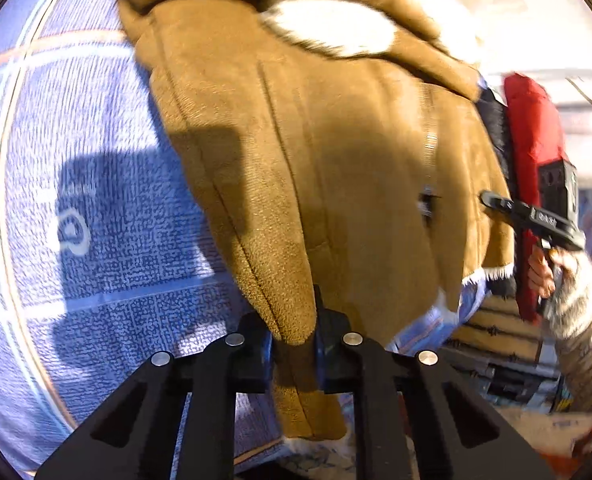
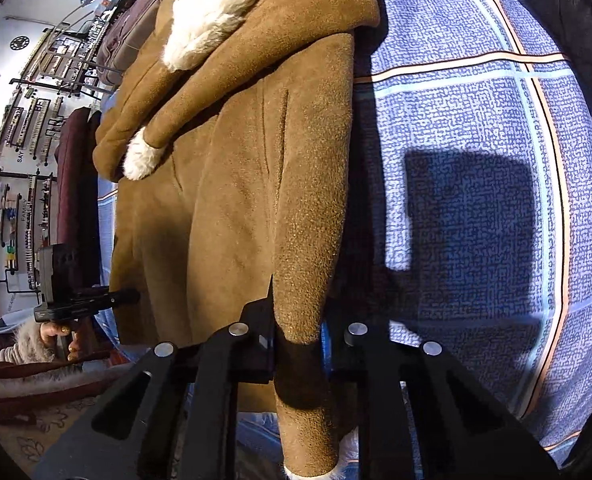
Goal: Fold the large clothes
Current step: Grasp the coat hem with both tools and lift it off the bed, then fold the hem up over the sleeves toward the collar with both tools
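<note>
A large tan suede coat (image 1: 336, 152) with white fleece lining lies on a blue patterned bedspread (image 1: 96, 200). My left gripper (image 1: 294, 344) is shut on a fold of the coat's hem edge. My right gripper (image 2: 298, 344) is shut on the coat (image 2: 236, 184) at another hem edge. Each gripper shows in the other's view: the right one (image 1: 492, 200) at the coat's far side, the left one (image 2: 128, 296) likewise. A sleeve with a white cuff (image 2: 142, 160) lies folded across the coat's front.
The bedspread (image 2: 476, 160) extends beside the coat. A red garment (image 1: 532, 152) stands past the coat's right edge. A dark garment (image 2: 576, 20) lies at the far right. Shelves and a wall (image 2: 20, 128) stand beyond the bed.
</note>
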{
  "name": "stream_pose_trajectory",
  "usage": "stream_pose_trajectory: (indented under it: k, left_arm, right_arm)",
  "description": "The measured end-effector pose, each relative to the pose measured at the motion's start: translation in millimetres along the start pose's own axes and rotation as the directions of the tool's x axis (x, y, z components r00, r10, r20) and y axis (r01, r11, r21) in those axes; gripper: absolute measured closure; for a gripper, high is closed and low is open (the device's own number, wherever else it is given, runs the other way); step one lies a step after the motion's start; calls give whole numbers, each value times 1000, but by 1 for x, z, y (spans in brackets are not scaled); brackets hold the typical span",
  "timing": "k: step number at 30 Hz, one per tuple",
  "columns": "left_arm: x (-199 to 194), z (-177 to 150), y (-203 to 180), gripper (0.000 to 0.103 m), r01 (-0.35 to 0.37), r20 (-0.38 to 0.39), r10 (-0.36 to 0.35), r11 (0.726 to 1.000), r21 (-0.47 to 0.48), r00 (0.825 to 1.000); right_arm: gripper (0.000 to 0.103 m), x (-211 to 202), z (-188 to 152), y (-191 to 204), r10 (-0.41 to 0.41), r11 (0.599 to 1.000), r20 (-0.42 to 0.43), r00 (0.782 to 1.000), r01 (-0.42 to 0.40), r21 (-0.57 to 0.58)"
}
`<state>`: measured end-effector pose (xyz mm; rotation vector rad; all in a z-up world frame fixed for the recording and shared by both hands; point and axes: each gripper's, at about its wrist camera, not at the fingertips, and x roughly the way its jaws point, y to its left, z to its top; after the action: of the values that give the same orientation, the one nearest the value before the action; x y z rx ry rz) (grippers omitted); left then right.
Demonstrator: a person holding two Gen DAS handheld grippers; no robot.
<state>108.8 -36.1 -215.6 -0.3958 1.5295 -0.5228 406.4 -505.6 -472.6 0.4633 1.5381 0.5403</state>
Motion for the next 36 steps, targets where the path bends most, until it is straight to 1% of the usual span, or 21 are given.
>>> stream_pose_trajectory:
  k: [2, 3, 6, 8, 10, 14, 16, 18, 19, 20, 22, 24, 26, 27, 28, 29, 30, 32, 34, 35, 36]
  left_arm:
    - [-9, -2, -4, 89, -26, -2, 26, 996, 80, 1000]
    - [-13, -3, -3, 90, -32, -4, 32, 995, 98, 999]
    - [-25, -9, 0, 90, -37, -6, 38, 992, 118, 999]
    - [-30, -17, -1, 90, -64, -9, 66, 987, 147, 998]
    - [-36, -32, 3, 90, -79, -22, 83, 983, 167, 996]
    - [-35, -65, 22, 90, -99, -80, 111, 985, 139, 991]
    - [-34, -78, 35, 90, -91, -98, 101, 991, 93, 990]
    - [-36, -78, 45, 90, -70, -91, 72, 997, 29, 993]
    - [-35, -76, 49, 90, -60, -94, 61, 998, 7, 994]
    - [-34, -75, 52, 90, -68, -98, 69, 998, 12, 993]
    - [-34, -72, 50, 89, -94, -116, 101, 994, 61, 988]
    - [-30, -68, 48, 88, -104, -129, 114, 991, 79, 985]
    - [-26, -66, 50, 85, -86, -134, 94, 994, 62, 987]
    - [-24, -67, 53, 79, -86, -130, 92, 995, 52, 987]
    - [-23, -67, 56, 74, -87, -128, 91, 995, 41, 987]
    - [-21, -68, 58, 59, -83, -131, 86, 996, 30, 988]
    - [-19, -74, 57, 47, -76, -134, 78, 997, 17, 988]
    - [-15, -83, 60, 45, -59, -148, 59, 998, 5, 987]
    - [-11, -91, 59, 45, -71, -164, 71, 997, 7, 984]
    - [-9, -95, 57, 47, -70, -166, 70, 998, 6, 984]
    - [-7, -98, 58, 51, -67, -175, 65, 998, -3, 982]
  right_arm:
    - [87, -8, -5, 10, 6, 1000, 10, 1000, -6, -14]
    - [87, -11, -8, 15, 11, 1000, 16, 1000, -11, -15]
    - [88, -18, -22, 26, 37, 999, 24, 999, -37, -15]
    - [88, -17, -35, 34, 50, 999, 10, 999, -50, -15]
    - [88, -15, -52, 43, 49, 998, -13, 999, -49, -26]
    - [88, -7, -95, 53, 72, 997, -80, 994, -73, -7]
    - [88, -1, -119, 48, 74, 997, -115, 991, -71, 33]
    - [88, 4, -135, 37, 103, 991, -128, 986, -91, 98]
    - [88, 4, -139, 31, 110, 987, -121, 987, -94, 128]
    - [88, 6, -140, 29, 113, 985, -117, 987, -95, 146]
    - [88, 7, -137, 30, 123, 982, -131, 984, -102, 156]
    - [87, 8, -134, 31, 114, 985, -150, 982, -91, 149]
    - [81, 5, -132, 27, 122, 984, -159, 980, -99, 149]
    - [69, 5, -132, 25, 121, 984, -158, 980, -97, 153]
    - [52, 5, -134, 20, 116, 982, -156, 981, -89, 167]
    - [49, 14, -131, 29, 107, 980, -153, 982, -79, 182]
    - [49, 17, -136, 26, 96, 980, -159, 982, -66, 185]
    - [49, 24, -151, 22, 77, 982, -199, 977, -39, 187]
    - [49, 35, -163, 26, 81, 978, -236, 968, -32, 205]
    - [49, 36, -171, 26, 79, 978, -244, 967, -28, 207]
    - [49, 37, -176, 27, 87, 977, -244, 966, -35, 209]
